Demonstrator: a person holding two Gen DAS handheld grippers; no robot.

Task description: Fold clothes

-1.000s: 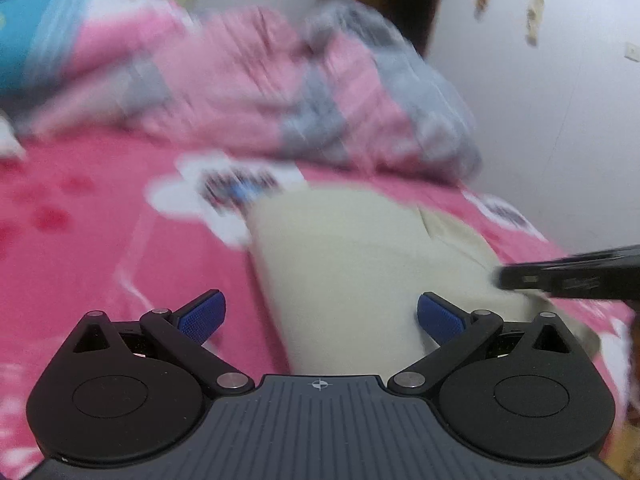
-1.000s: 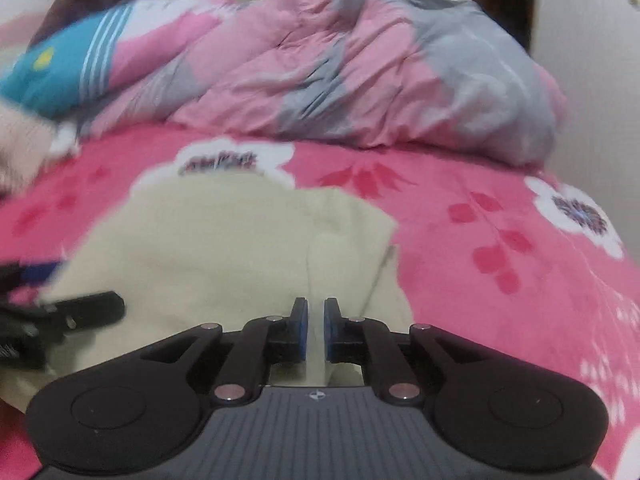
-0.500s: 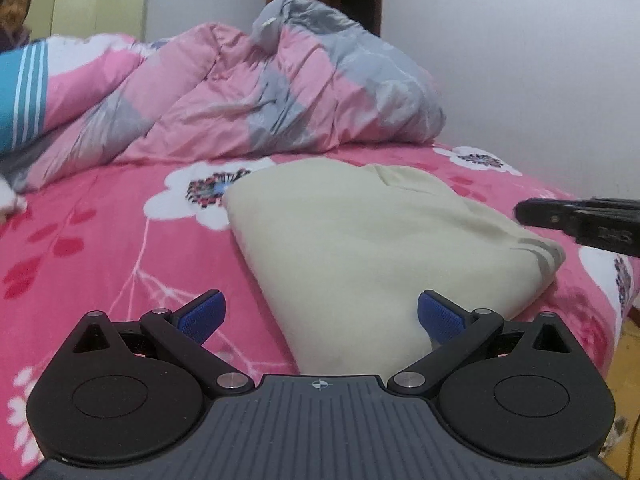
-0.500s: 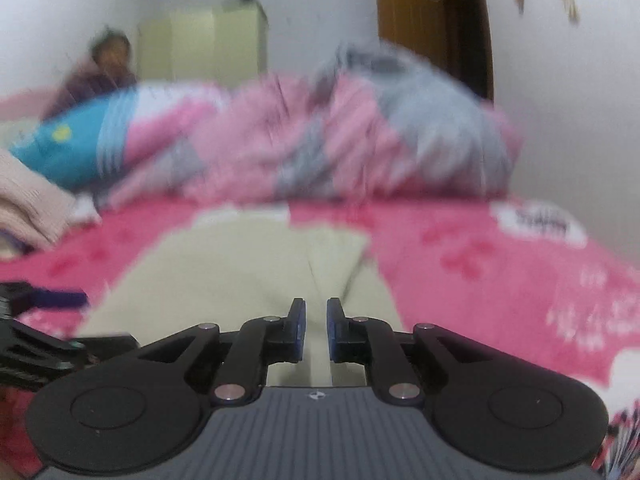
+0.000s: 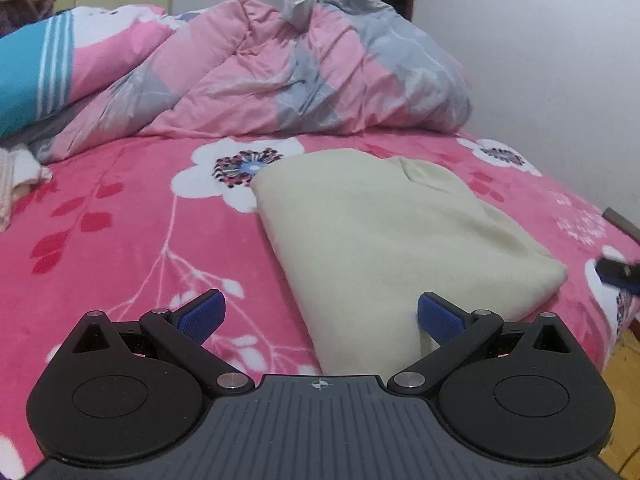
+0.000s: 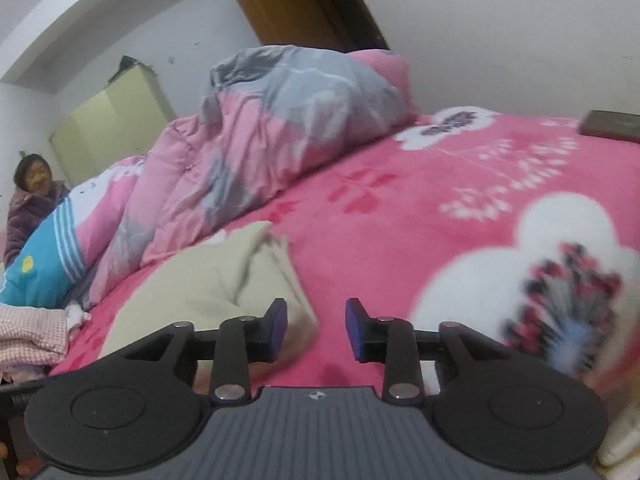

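A folded cream garment (image 5: 384, 236) lies on the pink flowered bedspread (image 5: 120, 240). My left gripper (image 5: 320, 316) hovers wide open at the garment's near edge, its blue pads on either side and touching nothing. In the right wrist view the same garment (image 6: 208, 280) sits to the left. My right gripper (image 6: 316, 330) hangs over the bedspread (image 6: 440, 200) just right of the garment's corner, its jaws opening with nothing between them. A blurred tip of the right gripper (image 5: 618, 272) shows at the left view's right edge.
A crumpled pink and grey quilt (image 5: 300, 68) fills the back of the bed, with a blue and pink pillow (image 5: 44, 76) to its left. Pink folded cloth (image 6: 32, 336) lies at the left. A person (image 6: 32, 196) sits behind. A dark flat object (image 6: 612, 126) lies far right.
My right gripper has let go of the cream garment, opened, rolled and swung off to the right. The left gripper drew back slightly and stayed open.
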